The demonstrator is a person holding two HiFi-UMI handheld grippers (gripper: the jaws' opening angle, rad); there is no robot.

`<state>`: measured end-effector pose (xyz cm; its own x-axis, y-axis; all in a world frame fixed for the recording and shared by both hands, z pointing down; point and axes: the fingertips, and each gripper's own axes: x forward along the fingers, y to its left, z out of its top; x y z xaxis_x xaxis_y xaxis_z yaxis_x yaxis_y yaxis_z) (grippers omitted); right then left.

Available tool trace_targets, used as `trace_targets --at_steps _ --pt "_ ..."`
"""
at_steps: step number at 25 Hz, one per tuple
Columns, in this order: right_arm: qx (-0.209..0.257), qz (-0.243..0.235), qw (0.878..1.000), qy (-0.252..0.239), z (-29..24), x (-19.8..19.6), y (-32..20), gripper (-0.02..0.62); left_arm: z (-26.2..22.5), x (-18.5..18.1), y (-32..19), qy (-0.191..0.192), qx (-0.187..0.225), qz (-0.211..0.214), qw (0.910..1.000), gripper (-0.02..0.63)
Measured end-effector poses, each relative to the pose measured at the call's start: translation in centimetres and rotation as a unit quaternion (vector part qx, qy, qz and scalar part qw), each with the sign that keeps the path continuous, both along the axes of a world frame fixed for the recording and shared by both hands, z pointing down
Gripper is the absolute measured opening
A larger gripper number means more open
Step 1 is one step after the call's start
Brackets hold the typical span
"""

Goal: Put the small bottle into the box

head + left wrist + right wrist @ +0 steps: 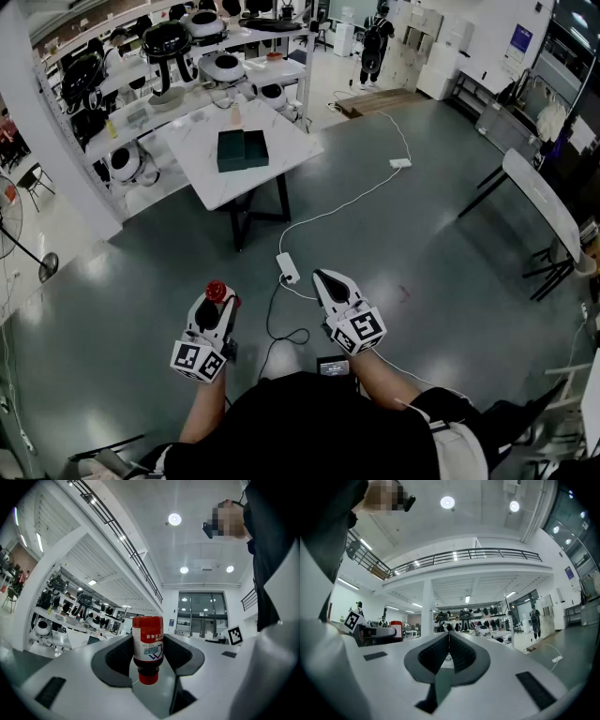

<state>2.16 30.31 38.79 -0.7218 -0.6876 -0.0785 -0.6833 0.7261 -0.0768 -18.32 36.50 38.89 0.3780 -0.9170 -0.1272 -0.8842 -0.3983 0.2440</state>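
Note:
My left gripper (219, 298) is shut on a small red bottle (217, 291) with a white label; in the left gripper view the bottle (147, 648) sits between the dark pads (118, 654), cap towards the camera. My right gripper (325, 278) is shut and empty, its tips meeting in the right gripper view (449, 633). The dark green box (243, 149), open with two compartments, lies on a white table (202, 173) far ahead. Both grippers are held near my body, well short of the table.
A white power strip (288, 268) and its cables trail over the grey floor between me and the table. Shelves with helmets (169, 42) stand behind the table. A person (378, 39) stands far back. Another table (541, 201) is at the right.

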Motion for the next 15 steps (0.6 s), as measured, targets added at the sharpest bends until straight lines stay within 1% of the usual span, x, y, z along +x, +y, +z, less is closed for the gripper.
trace_targets --at_steps 4,8,12,15 --pt "-0.019 0.018 1.0 -0.008 1.4 2.5 0.8 0.032 0.3 1.8 0.3 0.009 -0.009 0.003 0.9999 0.213" --pt "-0.033 0.023 0.999 -0.012 1.8 3.8 1.0 0.032 0.8 2.6 0.7 0.01 -0.025 0.002 0.9996 0.213" --pt "-0.023 0.023 0.999 -0.006 1.7 4.6 1.3 0.032 0.8 3.3 1.2 0.007 -0.025 0.001 0.9997 0.213" --pt "-0.014 0.011 1.0 -0.025 1.6 5.2 2.1 0.032 0.8 3.9 1.7 0.006 -0.029 0.001 0.9996 0.213"
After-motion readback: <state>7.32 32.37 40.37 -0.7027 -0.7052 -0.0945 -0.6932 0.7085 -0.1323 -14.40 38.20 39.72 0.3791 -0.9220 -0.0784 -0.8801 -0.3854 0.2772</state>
